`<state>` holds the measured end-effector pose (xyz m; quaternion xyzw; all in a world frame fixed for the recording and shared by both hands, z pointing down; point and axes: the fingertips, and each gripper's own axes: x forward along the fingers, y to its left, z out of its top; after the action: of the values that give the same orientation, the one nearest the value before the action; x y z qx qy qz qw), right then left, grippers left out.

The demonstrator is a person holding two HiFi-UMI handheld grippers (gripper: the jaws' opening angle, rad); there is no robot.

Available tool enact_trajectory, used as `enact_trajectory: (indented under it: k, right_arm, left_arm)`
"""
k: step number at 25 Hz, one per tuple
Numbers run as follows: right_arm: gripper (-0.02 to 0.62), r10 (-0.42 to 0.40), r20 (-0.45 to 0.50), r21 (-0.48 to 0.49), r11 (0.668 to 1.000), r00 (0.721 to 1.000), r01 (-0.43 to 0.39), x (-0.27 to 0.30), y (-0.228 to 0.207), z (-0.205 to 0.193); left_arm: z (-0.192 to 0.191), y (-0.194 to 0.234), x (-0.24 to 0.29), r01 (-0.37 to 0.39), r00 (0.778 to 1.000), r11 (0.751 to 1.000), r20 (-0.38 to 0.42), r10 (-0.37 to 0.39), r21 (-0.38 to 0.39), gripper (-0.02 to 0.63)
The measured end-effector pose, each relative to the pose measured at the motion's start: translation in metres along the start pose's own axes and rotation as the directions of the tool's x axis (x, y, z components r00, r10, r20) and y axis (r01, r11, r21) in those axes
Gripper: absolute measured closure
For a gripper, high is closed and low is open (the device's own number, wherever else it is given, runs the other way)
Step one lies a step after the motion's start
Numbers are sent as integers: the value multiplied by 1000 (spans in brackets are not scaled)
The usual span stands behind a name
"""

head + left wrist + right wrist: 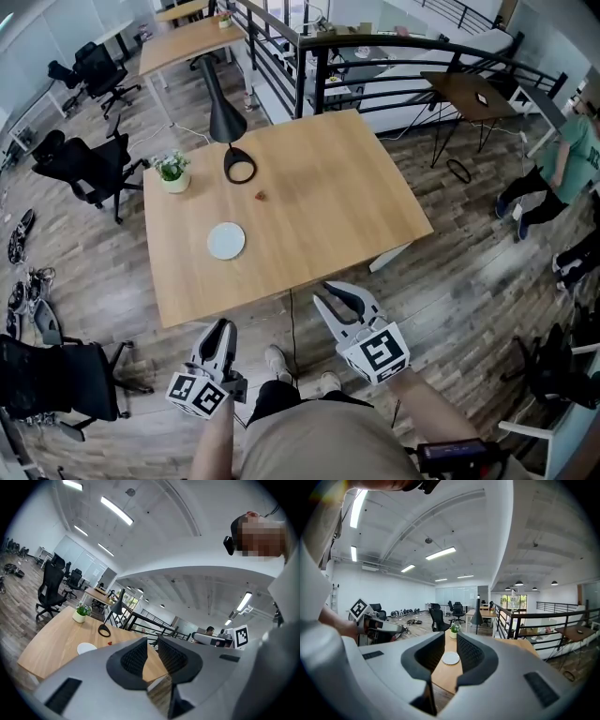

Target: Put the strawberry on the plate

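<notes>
You stand short of the wooden table (328, 187) with both claws held low at your waist and nothing in either. The left gripper (219, 330) has its jaws a narrow slit apart, while the right gripper (343, 302) has a slightly wider gap. The strawberry (261, 196) sits on the bare tabletop, well ahead of both claws. It is beyond the white plate (226, 240), a little to the plate's right, and just short of the black lamp (228, 117) and its ring base. It lies between your two hands across the table, somewhat nearer the left one, so by my reading either claw must go forward over the near edge to reach it. It is too small here to tell its long axis. The left gripper view shows it as a red speck (109, 643) right of the plate (86, 647). The right gripper view frames only the plate (451, 657) in its gap, and no berry shows there.
</notes>
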<state>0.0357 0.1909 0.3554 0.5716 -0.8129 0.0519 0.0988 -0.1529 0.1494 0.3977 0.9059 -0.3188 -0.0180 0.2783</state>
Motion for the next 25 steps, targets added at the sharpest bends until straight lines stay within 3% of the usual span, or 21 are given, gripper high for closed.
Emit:
enact_trajectory:
  k: [9, 16, 25]
  right_arm:
    - [534, -10, -24, -22, 1000, 1000, 9, 54, 1, -1]
    - [534, -59, -34, -39, 998, 998, 57, 78, -9, 24]
    - [534, -93, -39, -29, 995, 995, 92, 117, 6, 22]
  left_arm:
    - [21, 49, 14, 14, 1000, 1000, 16, -14, -11, 531]
    - [35, 59, 37, 81, 997, 997, -17, -81, -22, 531]
    - [49, 100, 41, 122, 992, 992, -33, -123, -18, 531]
